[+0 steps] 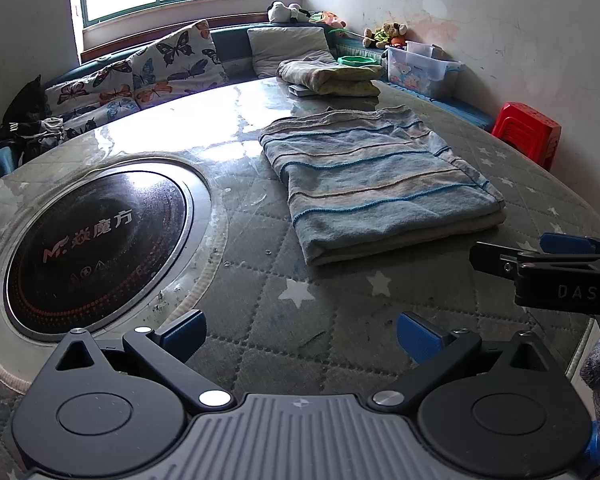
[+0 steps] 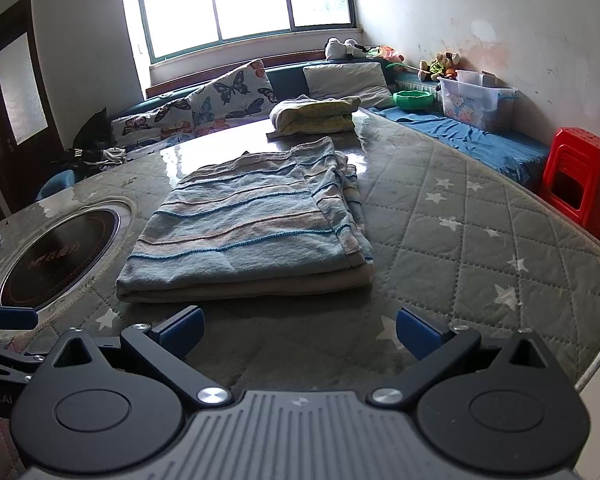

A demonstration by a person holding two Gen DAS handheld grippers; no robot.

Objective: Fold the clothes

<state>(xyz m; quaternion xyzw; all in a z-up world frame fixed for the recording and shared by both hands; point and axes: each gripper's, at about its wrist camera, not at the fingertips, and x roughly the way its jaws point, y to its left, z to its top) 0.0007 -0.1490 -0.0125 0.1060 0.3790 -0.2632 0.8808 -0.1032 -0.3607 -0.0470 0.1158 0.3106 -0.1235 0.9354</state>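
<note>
Here, both grippers, left (image 1: 300, 336) and right (image 2: 299, 332), hover empty, jaws wide, the folded striped towel (image 2: 252, 224) at twelve o'clock on the tabletop (image 2: 480, 240), apparently finished.

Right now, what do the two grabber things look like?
Both look the same. The left gripper has black arms with silver screws, round black discs, a ribbed grey plate and blue pads on its fingers. The right gripper matches, with blue-padded fingers. In the left view its black side shows white letters "DAS". A grey knitted sleeve or glove peeks in.
</note>
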